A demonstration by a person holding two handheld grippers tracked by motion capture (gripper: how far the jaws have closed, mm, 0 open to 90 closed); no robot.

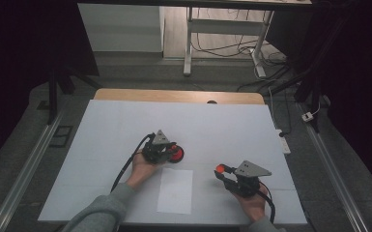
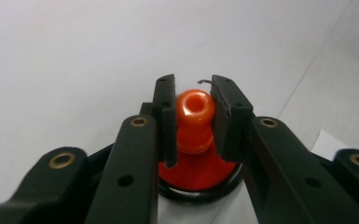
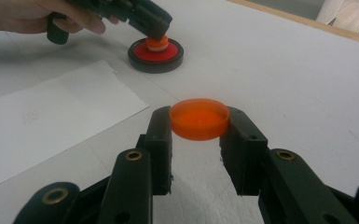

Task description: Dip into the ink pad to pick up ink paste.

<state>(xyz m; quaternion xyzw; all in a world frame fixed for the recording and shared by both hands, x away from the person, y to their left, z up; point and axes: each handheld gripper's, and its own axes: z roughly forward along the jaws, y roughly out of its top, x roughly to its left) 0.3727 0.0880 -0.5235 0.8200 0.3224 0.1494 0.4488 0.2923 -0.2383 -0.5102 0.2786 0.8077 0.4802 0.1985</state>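
On the white worktop, the left gripper is closed on the orange knob that rises from a red disc in a black ring; its pads press on either side of the knob's neck. This piece sits near the middle of the worktop, just above a white paper sheet. The right gripper, off to the right and well apart from the left, pinches a shallow orange cap by its rim, apparently a little clear of the surface, though the angle leaves that uncertain.
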